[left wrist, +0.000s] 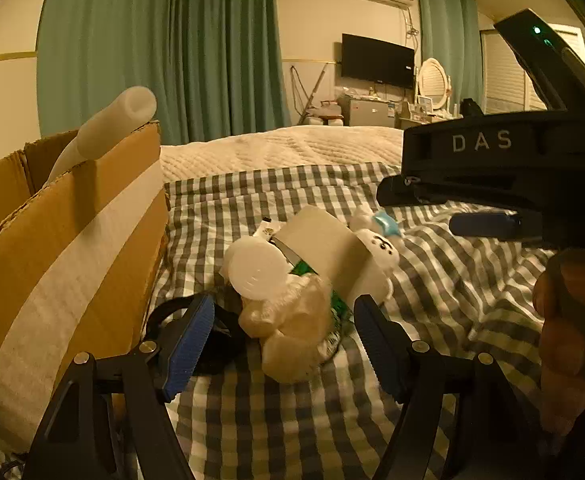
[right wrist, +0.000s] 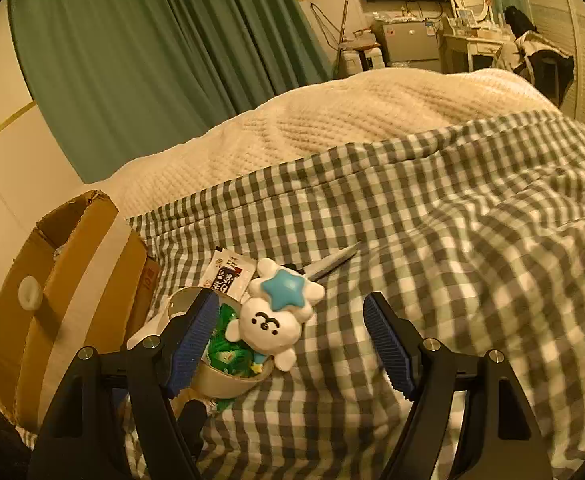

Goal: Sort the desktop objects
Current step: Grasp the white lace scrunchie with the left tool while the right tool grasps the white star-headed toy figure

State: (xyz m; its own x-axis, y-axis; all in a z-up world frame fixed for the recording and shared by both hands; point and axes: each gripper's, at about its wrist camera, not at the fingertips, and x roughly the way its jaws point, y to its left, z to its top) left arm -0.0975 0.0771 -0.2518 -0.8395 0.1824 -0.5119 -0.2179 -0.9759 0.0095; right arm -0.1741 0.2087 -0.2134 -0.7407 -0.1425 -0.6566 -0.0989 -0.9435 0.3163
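A pile of small objects lies on the checked bedspread (left wrist: 292, 420). In the left wrist view my left gripper (left wrist: 284, 344) is open around a pale crumpled plastic bag (left wrist: 292, 332), with a white lid (left wrist: 258, 270), a white paper cup (left wrist: 332, 252) and a white plush toy (left wrist: 380, 246) beyond. My right gripper (left wrist: 480, 224) hovers at the right of that view. In the right wrist view the right gripper (right wrist: 292, 340) is open and empty above the white plush toy (right wrist: 268, 328) with its blue star (right wrist: 286, 290), beside a cup (right wrist: 228, 380) of green packets. Scissors (right wrist: 332, 260) and a sachet (right wrist: 228, 276) lie behind.
An open cardboard box (left wrist: 72, 248) stands at the left with a white foam tube (left wrist: 108, 128) sticking out; it also shows in the right wrist view (right wrist: 64, 300). A black strap (left wrist: 172, 312) lies by the box. A cream blanket (right wrist: 352, 120) covers the far bed.
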